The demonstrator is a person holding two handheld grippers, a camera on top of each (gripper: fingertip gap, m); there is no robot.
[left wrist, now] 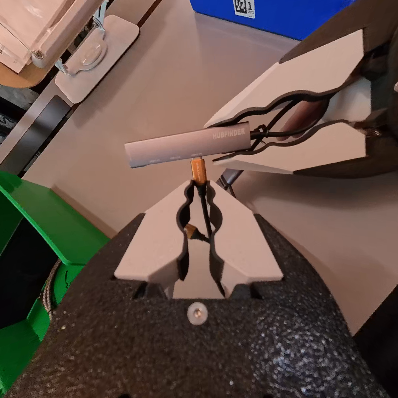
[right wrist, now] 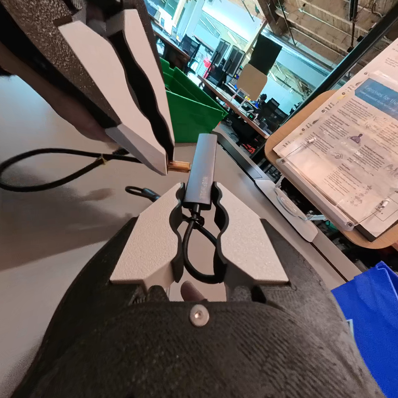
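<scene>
A grey USB hub (left wrist: 187, 146) is held in the air above the table. My right gripper (right wrist: 199, 188) is shut on its cable end, and its black tied cable (right wrist: 200, 254) loops back between the fingers. My left gripper (left wrist: 199, 183) is shut on an orange-gold cable plug (left wrist: 198, 170), whose metal tip sits in a port on the hub's side. The plug's black cable (left wrist: 204, 215) runs back between the left fingers. In the right wrist view the left gripper (right wrist: 170, 165) comes in from the upper left with the plug (right wrist: 178, 167) against the hub (right wrist: 202, 170). In the left wrist view the right gripper (left wrist: 213, 143) enters from the right.
A green bin (left wrist: 32, 226) stands at the left and shows in the right wrist view (right wrist: 189, 112). A blue bin (left wrist: 269, 15) stands at the back and shows in the right wrist view (right wrist: 370, 318). A document stand with printed sheets (right wrist: 344, 150) is to the right. A black cable (right wrist: 43, 168) loops on the table. Both grippers' tips are close together, under 4 cm apart.
</scene>
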